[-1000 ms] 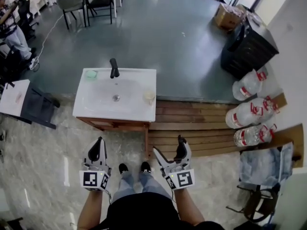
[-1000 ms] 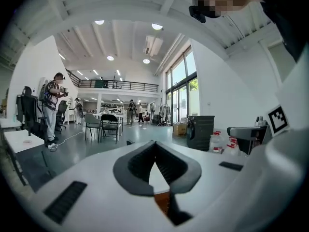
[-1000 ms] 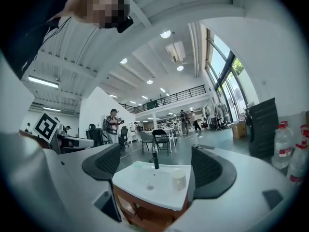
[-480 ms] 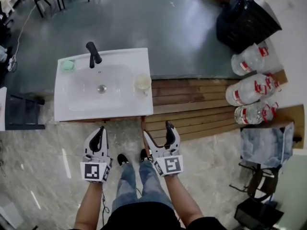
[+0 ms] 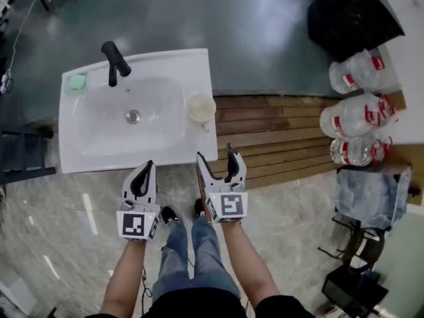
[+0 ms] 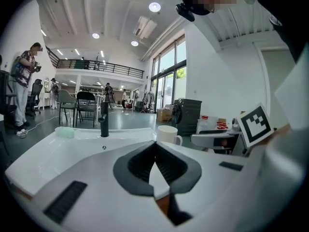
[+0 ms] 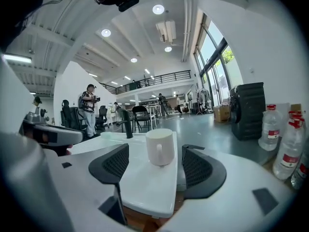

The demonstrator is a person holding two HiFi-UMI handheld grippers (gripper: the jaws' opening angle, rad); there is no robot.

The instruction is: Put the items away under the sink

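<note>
Room: a big open hall with a grey-green floor [image 5: 265, 32] beyond the sink and pale marbled tiles [image 5: 66, 211] under the person's feet.
Far left: a dark rack [image 5: 26, 158] stands just beside the sink unit.
Tabletop: the sink unit's white tabletop [image 5: 165, 152], with the basin [image 5: 132, 118] sunk in its middle.
Back left corner: a pale green block [image 5: 77, 82] lies on the tabletop, just beside the black faucet [image 5: 114, 61].
Right edge of the tabletop: a white mug [image 5: 201, 108] stands upright with its handle toward the person.
Left gripper [image 5: 146, 166]: held near the tabletop's front edge, with its fingers [image 6: 140, 166] pressed together and empty.
Right gripper [image 5: 214, 154]: held near the front right corner, with its fingers [image 7: 116, 164] spread. The mug stands ahead in line with the gap, apart from both.
In the way: the tabletop's front corner reaches in between the spread fingers, short of the mug.
Right of the sink: a wooden slat platform [image 5: 285, 134].
Far right: water bottles [image 5: 361, 118] with red labels stand along the wall. A black cabinet [image 5: 351, 18] is behind them, and a chair [image 5: 371, 197] draped with cloth is nearer the person.
</note>
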